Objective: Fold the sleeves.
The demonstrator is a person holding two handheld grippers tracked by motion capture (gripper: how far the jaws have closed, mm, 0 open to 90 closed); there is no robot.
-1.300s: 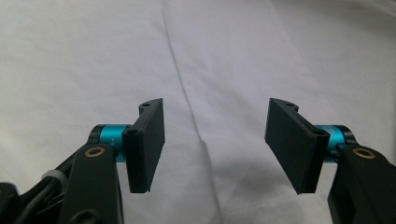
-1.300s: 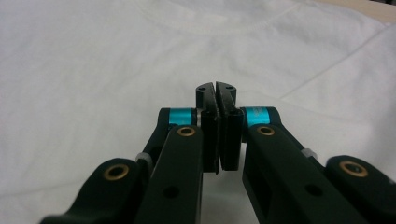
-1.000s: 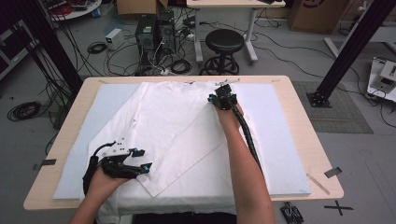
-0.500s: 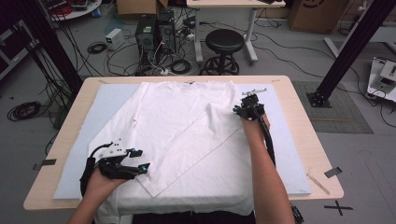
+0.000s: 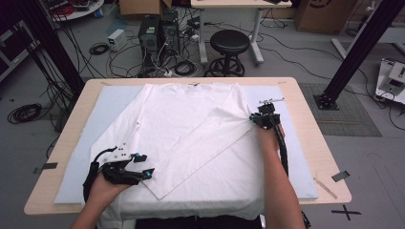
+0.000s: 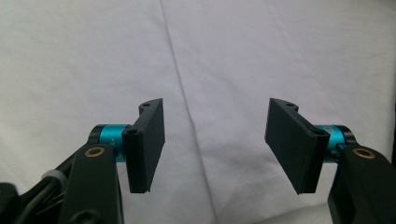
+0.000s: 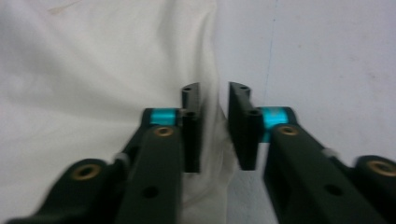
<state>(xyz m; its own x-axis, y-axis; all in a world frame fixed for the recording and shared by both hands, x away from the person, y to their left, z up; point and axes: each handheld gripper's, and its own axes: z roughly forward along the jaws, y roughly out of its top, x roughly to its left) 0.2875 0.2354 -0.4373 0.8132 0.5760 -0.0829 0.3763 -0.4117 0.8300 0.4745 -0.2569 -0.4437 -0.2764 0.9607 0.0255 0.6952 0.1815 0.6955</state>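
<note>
White cloth, a long-sleeved shirt (image 5: 191, 138), lies flat over most of the counter (image 5: 305, 119), with its collar at the far edge and its hem hanging over the near edge. One sleeve is folded across the body and runs slanting from the far right down to the near left. Under the shirt lies a pale blue mat (image 5: 107, 102), which shows to the left and to the right of it.

At the near left, the left claw (image 5: 143, 164) rests on the shirt beside the end of the folded sleeve. Its jaws stand wide apart, and in the left gripper view the left claw (image 6: 215, 140) has only flat cloth with one long crease below it; nothing is gripped.

At the right side of the shirt, the right claw (image 5: 260, 117) is at the edge of the cloth, where the sleeve meets the body. In the right gripper view the right claw (image 7: 214, 126) has its jaws close together with a raised ridge of the shirt edge (image 7: 212, 70) between them. The jaws have just been closing a little, but I cannot tell if the pads really press the cloth.

Behind the counter the grey floor carries many cables, a black stool (image 5: 230, 44), computer towers (image 5: 155, 33) and a cardboard box (image 5: 315, 14). A dark floor mat (image 5: 348, 114) lies at the right.
</note>
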